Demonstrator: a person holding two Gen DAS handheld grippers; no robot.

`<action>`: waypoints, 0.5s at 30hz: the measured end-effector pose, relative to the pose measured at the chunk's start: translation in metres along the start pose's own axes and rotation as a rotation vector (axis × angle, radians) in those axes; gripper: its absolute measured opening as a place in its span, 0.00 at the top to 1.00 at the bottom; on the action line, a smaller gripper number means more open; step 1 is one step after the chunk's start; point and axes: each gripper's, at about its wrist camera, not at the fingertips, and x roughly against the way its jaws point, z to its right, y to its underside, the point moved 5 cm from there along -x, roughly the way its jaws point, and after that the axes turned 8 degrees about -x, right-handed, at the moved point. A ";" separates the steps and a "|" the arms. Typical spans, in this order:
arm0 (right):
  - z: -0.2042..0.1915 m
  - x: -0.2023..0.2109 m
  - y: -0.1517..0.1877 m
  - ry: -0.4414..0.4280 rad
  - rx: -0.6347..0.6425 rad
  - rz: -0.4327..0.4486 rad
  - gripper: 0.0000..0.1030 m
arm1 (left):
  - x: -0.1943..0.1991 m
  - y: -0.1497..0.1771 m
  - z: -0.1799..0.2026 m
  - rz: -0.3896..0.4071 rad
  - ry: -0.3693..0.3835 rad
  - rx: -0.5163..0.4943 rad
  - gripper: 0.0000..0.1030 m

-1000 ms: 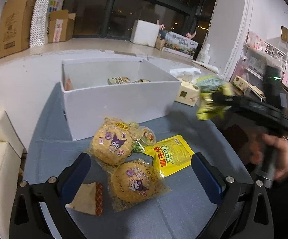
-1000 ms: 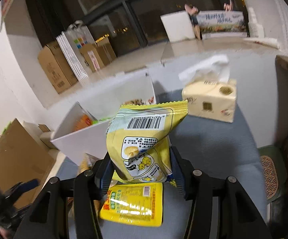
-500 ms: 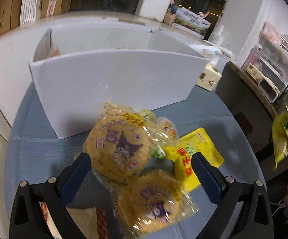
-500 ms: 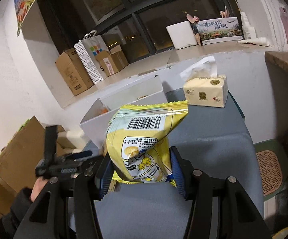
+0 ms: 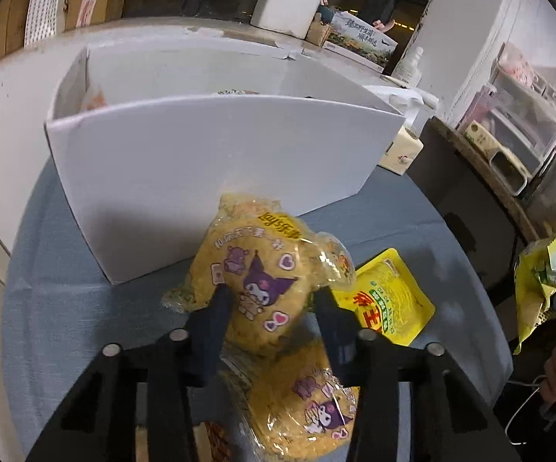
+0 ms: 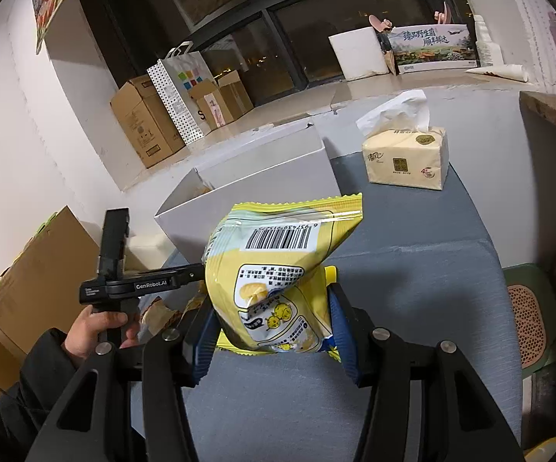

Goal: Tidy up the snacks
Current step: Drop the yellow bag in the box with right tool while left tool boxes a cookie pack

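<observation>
- Our left gripper (image 5: 270, 308) has just been closing, and its jaws now pinch a round yellow snack pack (image 5: 255, 273) printed with a purple cartoon figure, one finger on each side of it.
- We see that pack just in front of the white box (image 5: 208, 154), on the grey-blue table cover (image 5: 66, 308).
- We find a second round pack (image 5: 308, 404) of the same kind lying below the left gripper, partly under the first.
- We note a flat yellow pouch (image 5: 389, 300) on the cover just to the right of the held pack.
- Our right gripper (image 6: 274, 327) has its jaws closed narrowly on a yellow chip bag (image 6: 278, 269), held upright, barcode side toward the camera, above the cover.
- We see the white box beyond that bag, open at the top, with some packets inside that we cannot make out.
- We see a tissue pack (image 6: 409, 161) standing on the cover to the right of the box.
- We see a hand (image 6: 101, 327) in a dark sleeve gripping the left gripper's handle.
</observation>
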 end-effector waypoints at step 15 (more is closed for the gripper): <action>0.002 -0.008 0.007 -0.008 -0.005 -0.024 0.45 | -0.024 -0.003 -0.012 -0.068 -0.083 -0.004 0.01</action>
